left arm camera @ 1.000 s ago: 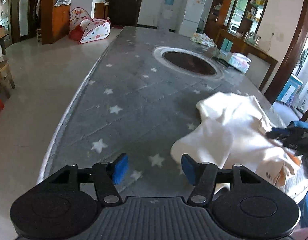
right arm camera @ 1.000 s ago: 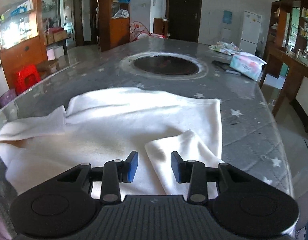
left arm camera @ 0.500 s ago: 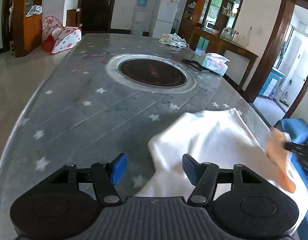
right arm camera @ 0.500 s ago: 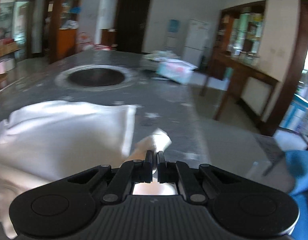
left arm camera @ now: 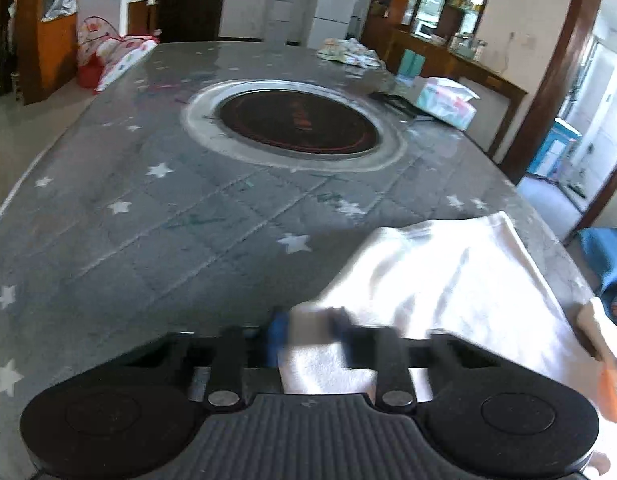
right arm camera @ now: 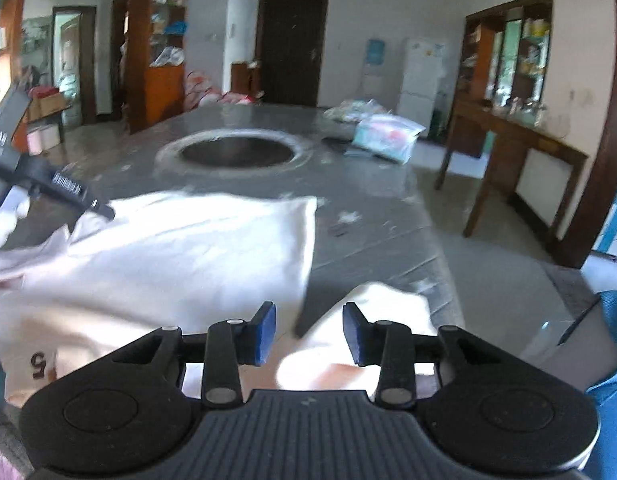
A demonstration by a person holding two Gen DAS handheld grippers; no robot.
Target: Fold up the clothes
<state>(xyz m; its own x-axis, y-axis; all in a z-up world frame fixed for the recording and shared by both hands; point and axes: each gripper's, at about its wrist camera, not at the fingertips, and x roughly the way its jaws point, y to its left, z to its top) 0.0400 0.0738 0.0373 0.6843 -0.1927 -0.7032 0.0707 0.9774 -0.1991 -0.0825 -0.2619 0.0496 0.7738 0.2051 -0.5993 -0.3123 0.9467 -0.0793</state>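
A cream white garment (left arm camera: 440,276) lies on the near right part of the grey star-patterned table (left arm camera: 156,216). My left gripper (left arm camera: 308,336) has a fold of the garment between its blue pads; the view is blurred and the jaws stand partly closed around the cloth. In the right wrist view the garment (right arm camera: 188,248) spreads at the left, with a sleeve (right arm camera: 372,312) under my right gripper (right arm camera: 308,332), which is open and empty. The left gripper's body (right arm camera: 40,176) shows at the far left over the garment.
A round dark hotplate (left arm camera: 296,124) with a silver rim is set in the table's middle. A tissue pack (left arm camera: 444,100) and a bundle of cloth (left arm camera: 348,52) lie at the far right. A wooden side table (right arm camera: 508,152) stands to the right. Bare floor lies on the left.
My right gripper was shut on the sleeve and has opened, letting it drop. My left gripper has moved right onto the garment's edge and its jaws have narrowed around a fold.
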